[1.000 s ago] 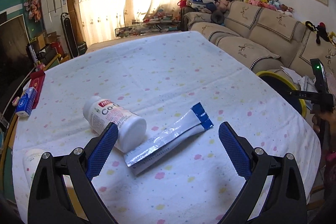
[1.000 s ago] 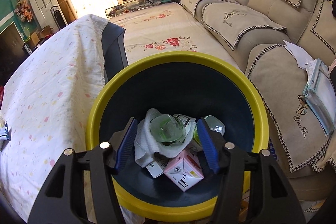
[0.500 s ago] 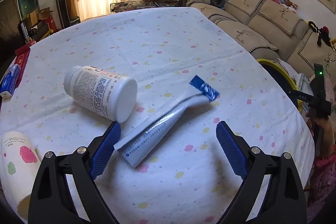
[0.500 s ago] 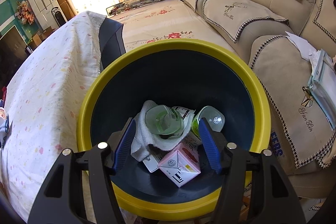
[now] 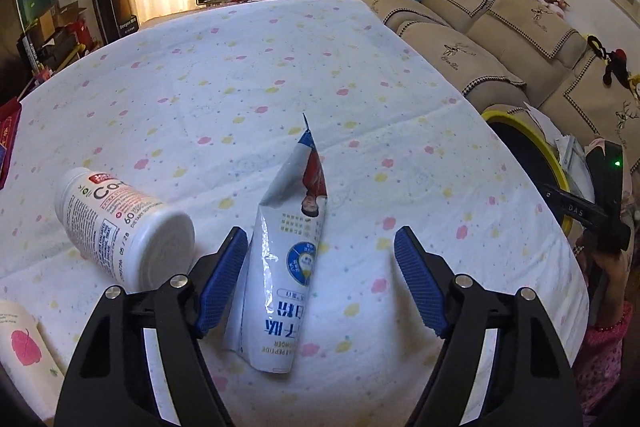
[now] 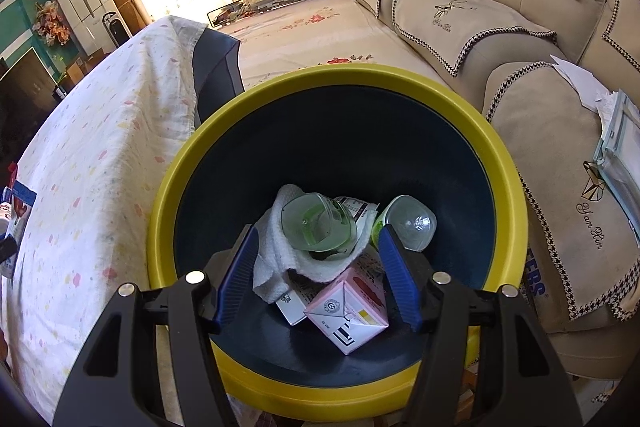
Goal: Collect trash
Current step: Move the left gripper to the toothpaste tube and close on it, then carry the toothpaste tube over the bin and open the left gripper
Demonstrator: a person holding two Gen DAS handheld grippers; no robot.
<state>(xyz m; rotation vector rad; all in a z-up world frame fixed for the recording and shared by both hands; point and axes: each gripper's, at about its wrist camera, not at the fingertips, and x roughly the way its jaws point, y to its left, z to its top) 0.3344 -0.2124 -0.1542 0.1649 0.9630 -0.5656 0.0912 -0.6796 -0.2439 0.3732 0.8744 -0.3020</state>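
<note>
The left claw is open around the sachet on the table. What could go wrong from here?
1. The sachet is thin and lies flat on the soft cloth, so the left claw may pinch cloth with it, or slide over it.
2. The white bottle lies on its side just beside the claw's left finger; a nudge could roll it.

On the table point(image 5: 280, 75) a flattened pouch point(image 5: 288, 255) lay lengthwise between the fingers of the left hand-held gripper point(image 5: 318, 279). A bottle point(image 5: 124, 223) lay on its side at its nine o'clock. The bin point(image 6: 500, 155) stood off the table's edge at three o'clock, a sofa point(image 6: 472, 15) behind it. In the bin a carton point(image 6: 348, 311) sat before a cloth point(image 6: 276, 259).
</note>
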